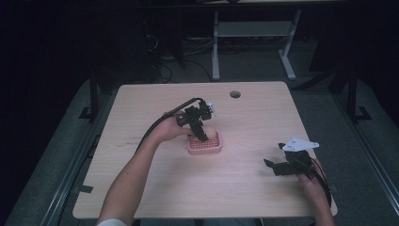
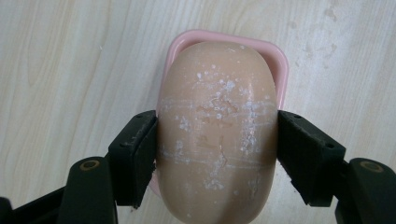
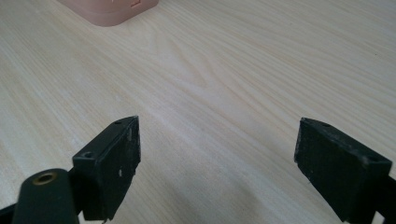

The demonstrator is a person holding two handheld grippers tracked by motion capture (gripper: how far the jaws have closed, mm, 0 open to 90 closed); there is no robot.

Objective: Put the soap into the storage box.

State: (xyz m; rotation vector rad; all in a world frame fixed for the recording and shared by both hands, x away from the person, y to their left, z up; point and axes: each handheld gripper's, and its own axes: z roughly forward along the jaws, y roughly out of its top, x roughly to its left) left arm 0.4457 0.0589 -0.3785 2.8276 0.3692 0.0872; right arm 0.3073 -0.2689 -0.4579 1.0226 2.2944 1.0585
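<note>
A tan oval soap bar, dusted with white flecks, sits between the two black pads of my left gripper, which is shut on its long sides. Under it lies a pink soap dish, its rim showing around the far end of the bar. In the high view the soap bar is at the pink soap dish near the table's middle; whether it rests in the dish or hangs just above, I cannot tell. My right gripper is low over the table's right front, open, with bare wood between its jaws.
The light wooden table has a round cable hole near its far edge. A corner of the pink dish shows at the top left of the right gripper view. Beyond the table stand white desk legs and floor cables.
</note>
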